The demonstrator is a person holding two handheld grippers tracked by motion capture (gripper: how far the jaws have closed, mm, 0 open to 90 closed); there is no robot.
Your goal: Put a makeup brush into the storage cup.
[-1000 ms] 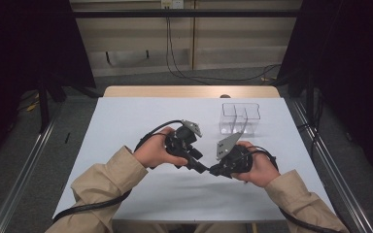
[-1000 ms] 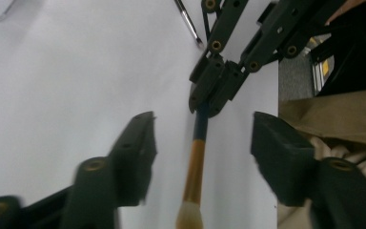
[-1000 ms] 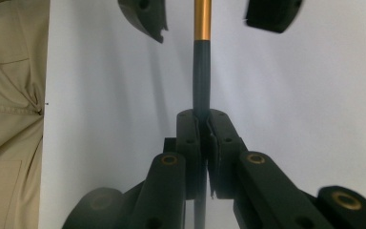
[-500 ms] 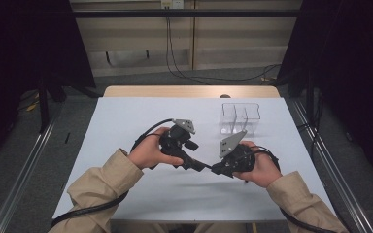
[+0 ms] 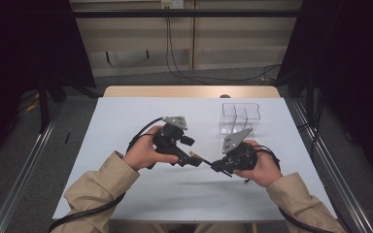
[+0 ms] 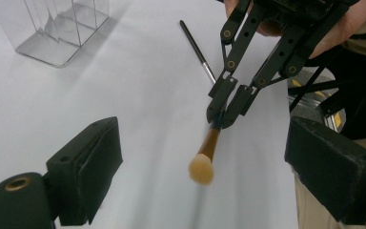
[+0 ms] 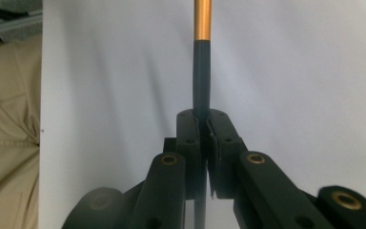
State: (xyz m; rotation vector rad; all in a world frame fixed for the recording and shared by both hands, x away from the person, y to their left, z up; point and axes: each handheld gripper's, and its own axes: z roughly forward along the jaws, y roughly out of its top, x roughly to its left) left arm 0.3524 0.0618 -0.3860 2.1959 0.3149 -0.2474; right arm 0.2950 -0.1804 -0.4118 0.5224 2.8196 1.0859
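Observation:
A makeup brush (image 5: 201, 159) with a black handle, gold ferrule (image 7: 202, 19) and tan bristle head (image 6: 201, 168) hangs level above the white table (image 5: 126, 194). My right gripper (image 5: 217, 167) is shut on its handle (image 7: 201, 71); the thin tail (image 6: 198, 47) sticks out behind the jaws. In the left gripper view the right gripper (image 6: 224, 114) pinches the handle just behind the ferrule. My left gripper (image 5: 190, 156) faces the bristle end. Its jaws have just been opening and now stand wide open (image 6: 202, 138), with the bristle head in front of them, untouched.
A clear plastic organiser with several compartments (image 5: 240, 119) stands at the back right of the table, also seen as the clear box (image 6: 52, 24) in the left gripper view. Metal rails (image 5: 330, 165) run along both sides of the table. Cables trail from both grippers.
The left gripper let go of the brush's bristle end, opened wide and drew back a little to the left. The right gripper kept still, holding the brush.

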